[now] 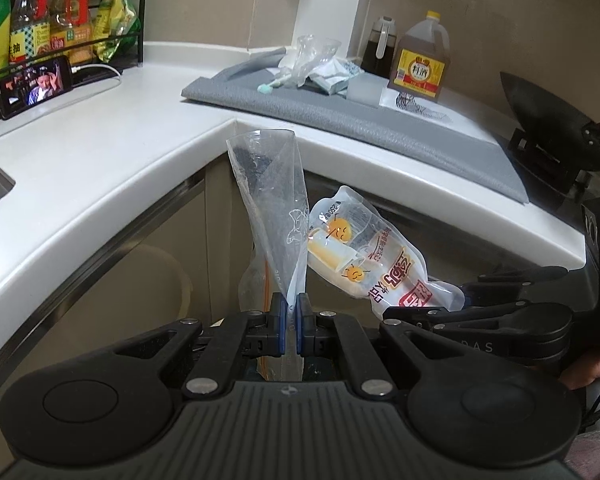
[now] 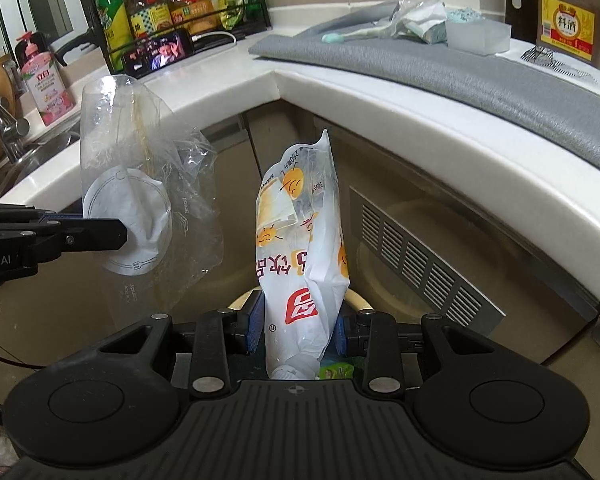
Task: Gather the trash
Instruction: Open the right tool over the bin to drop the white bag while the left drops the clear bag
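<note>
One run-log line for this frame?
left gripper: shut on clear bag | right gripper: shut on milk pouch | both below countertop

Pouch [image 2: 300, 264] spout behind gripper body

"料酒" on jug [image 2: 567, 16] (yellow label)

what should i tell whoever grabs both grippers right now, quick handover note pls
Left gripper: shut on the clear plastic bag, held below the counter edge.
Right gripper: shut on the printed milk pouch, also held in front of the cabinets.
Done: two pieces picked up, neither dropped yet; a rounded rim, possibly the bin, shows just under the right gripper.
Left: release both, then fetch the pile of wrappers and the toothbrush on the grey mat.
</note>
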Action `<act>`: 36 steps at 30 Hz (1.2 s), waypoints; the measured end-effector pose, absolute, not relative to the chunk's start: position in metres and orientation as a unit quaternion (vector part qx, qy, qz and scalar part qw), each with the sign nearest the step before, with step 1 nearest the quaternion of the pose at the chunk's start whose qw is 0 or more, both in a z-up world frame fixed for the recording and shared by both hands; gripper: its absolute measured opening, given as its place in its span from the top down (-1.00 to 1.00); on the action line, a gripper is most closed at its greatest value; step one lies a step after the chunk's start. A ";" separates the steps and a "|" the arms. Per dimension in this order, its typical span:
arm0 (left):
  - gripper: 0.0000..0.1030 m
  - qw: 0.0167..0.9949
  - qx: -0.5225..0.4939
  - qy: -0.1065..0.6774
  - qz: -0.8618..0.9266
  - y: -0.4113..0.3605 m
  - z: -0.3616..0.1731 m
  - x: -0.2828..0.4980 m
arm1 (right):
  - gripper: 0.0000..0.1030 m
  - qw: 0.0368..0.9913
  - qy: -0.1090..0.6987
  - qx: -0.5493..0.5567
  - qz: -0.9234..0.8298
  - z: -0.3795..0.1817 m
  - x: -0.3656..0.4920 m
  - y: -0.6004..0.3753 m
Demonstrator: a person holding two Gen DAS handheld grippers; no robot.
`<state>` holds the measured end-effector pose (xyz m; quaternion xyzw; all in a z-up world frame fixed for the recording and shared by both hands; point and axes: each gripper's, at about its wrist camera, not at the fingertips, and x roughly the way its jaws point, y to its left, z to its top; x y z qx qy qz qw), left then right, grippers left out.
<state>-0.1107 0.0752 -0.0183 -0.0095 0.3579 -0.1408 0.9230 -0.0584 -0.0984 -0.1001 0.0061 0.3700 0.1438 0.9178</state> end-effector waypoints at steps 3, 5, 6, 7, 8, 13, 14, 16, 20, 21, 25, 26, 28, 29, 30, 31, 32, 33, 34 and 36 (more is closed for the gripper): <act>0.91 0.920 -0.006 0.365 -0.139 0.075 -0.024 -0.107 | 0.29 0.915 0.377 0.003 0.143 -0.105 -0.055 -0.098; 0.91 0.919 -0.004 0.370 -0.138 0.075 -0.028 -0.105 | 0.29 0.913 0.383 0.002 0.143 -0.109 -0.054 -0.097; 0.91 0.918 -0.004 0.373 -0.137 0.075 -0.030 -0.104 | 0.29 0.912 0.385 0.001 0.142 -0.111 -0.053 -0.097; 0.91 0.917 -0.003 0.375 -0.136 0.075 -0.031 -0.103 | 0.29 0.911 0.387 0.000 0.142 -0.113 -0.052 -0.096; 0.91 0.916 -0.001 0.377 -0.135 0.075 -0.033 -0.101 | 0.29 0.910 0.389 -0.001 0.142 -0.115 -0.051 -0.096; 0.91 0.909 0.002 0.398 -0.126 0.077 -0.050 -0.092 | 0.29 0.902 0.407 -0.007 0.140 -0.127 -0.043 -0.093; 0.90 0.907 0.002 0.403 -0.125 0.078 -0.054 -0.090 | 0.29 0.900 0.413 -0.007 0.141 -0.130 -0.040 -0.092; 0.91 0.903 0.001 0.412 -0.123 0.078 -0.062 -0.085 | 0.29 0.895 0.424 -0.005 0.140 -0.137 -0.035 -0.091; 0.91 0.895 0.003 0.429 -0.120 0.079 -0.075 -0.076 | 0.29 0.885 0.446 -0.007 0.136 -0.152 -0.024 -0.088; 0.91 0.894 0.004 0.433 -0.119 0.079 -0.078 -0.074 | 0.29 0.882 0.451 -0.008 0.136 -0.155 -0.022 -0.087; 0.91 0.889 0.008 0.444 -0.115 0.080 -0.091 -0.068 | 0.28 0.874 0.466 -0.019 0.135 -0.168 -0.014 -0.081; 0.91 0.887 0.009 0.447 -0.113 0.080 -0.094 -0.066 | 0.29 0.872 0.469 -0.022 0.135 -0.171 -0.012 -0.079; 0.90 0.885 0.011 0.452 -0.112 0.079 -0.100 -0.063 | 0.29 0.868 0.476 -0.028 0.134 -0.175 -0.006 -0.075; 0.91 0.884 0.011 0.455 -0.111 0.079 -0.103 -0.062 | 0.28 0.867 0.480 -0.030 0.134 -0.177 -0.003 -0.074; 0.91 0.882 0.011 0.457 -0.112 0.078 -0.106 -0.060 | 0.29 0.865 0.482 -0.032 0.133 -0.179 -0.001 -0.072; 0.91 0.881 0.012 0.459 -0.112 0.077 -0.109 -0.058 | 0.29 0.864 0.485 -0.034 0.132 -0.181 0.001 -0.071; 0.91 0.880 0.013 0.461 -0.112 0.077 -0.111 -0.057 | 0.28 0.862 0.488 -0.036 0.131 -0.182 0.004 -0.068; 0.91 0.879 0.014 0.463 -0.112 0.076 -0.113 -0.056 | 0.28 0.861 0.491 -0.037 0.131 -0.184 0.005 -0.067; 0.91 0.878 0.014 0.465 -0.112 0.076 -0.116 -0.055 | 0.28 0.859 0.494 -0.038 0.130 -0.187 0.007 -0.066; 0.91 0.876 0.014 0.468 -0.112 0.077 -0.120 -0.053 | 0.28 0.856 0.499 -0.039 0.128 -0.189 0.010 -0.061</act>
